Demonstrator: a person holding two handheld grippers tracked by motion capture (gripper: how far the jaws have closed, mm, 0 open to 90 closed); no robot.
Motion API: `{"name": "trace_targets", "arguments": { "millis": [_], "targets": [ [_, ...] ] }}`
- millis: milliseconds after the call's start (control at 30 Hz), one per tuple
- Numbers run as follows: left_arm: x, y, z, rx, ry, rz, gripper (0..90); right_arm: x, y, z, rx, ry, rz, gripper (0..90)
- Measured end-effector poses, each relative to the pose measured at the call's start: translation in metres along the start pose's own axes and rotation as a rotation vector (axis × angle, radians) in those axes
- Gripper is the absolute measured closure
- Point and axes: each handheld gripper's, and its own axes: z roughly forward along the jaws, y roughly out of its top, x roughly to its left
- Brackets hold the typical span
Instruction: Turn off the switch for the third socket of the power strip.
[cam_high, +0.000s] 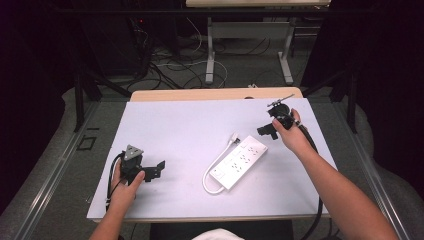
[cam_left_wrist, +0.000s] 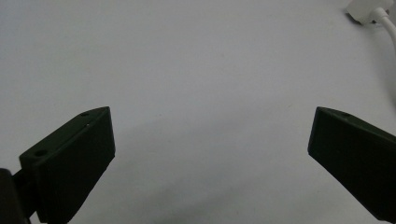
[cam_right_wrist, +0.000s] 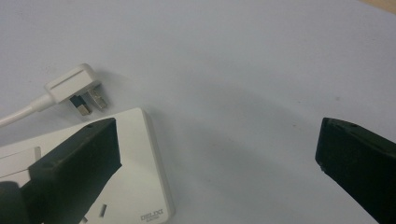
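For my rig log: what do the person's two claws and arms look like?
Both claws are black. The left claw carries a grey three-cornered plate; the right claw has a thin rod on top. A black cable trails under the right arm. Both forearms are unsleeved.

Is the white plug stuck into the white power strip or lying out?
Out. The white three-pin plug lies on the table beside the white power strip, pins bare.

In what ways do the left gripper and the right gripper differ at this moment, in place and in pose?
The left gripper is near the table's front left, far from the white power strip; the right gripper is at the back right, close beside the strip's far end. The left gripper's view looks on bare white table with a piece of cable at the corner; the right gripper's view shows the strip and its plug. Both are open and hold nothing.
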Motion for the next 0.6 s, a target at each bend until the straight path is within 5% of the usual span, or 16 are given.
{"name": "trace_targets", "arguments": {
  "millis": [600],
  "targets": [
    [-0.001,0.0,0.0,0.007,0.0,-0.002,0.6,0.002,-0.041,-0.031,-0.079,0.018,-0.017,0.0]
  ]
}}
